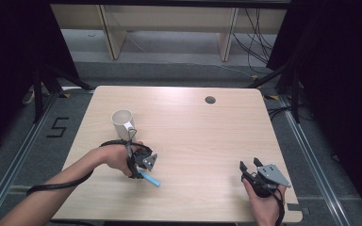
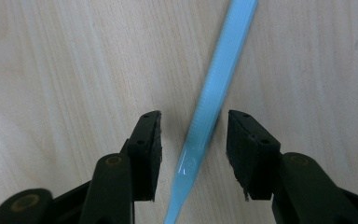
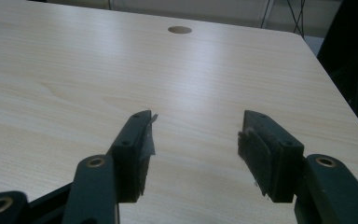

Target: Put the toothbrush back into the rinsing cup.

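Left gripper [image 2: 193, 135] jaws apart astride blue stick [image 2: 214, 93], just below mug [image 1: 122, 123], ready to pinch; right gripper [image 3: 193, 135] apart too, far right of mug.

The person's left forearm reaches in from the worktop's near left corner, its hand tipping the left gripper [image 1: 147, 173] steeply down toward the worktop's near middle, jaws parted. The right hand holds the right gripper [image 1: 248, 164] by the near right corner, jaws spread wide and aimed toward the far edge.
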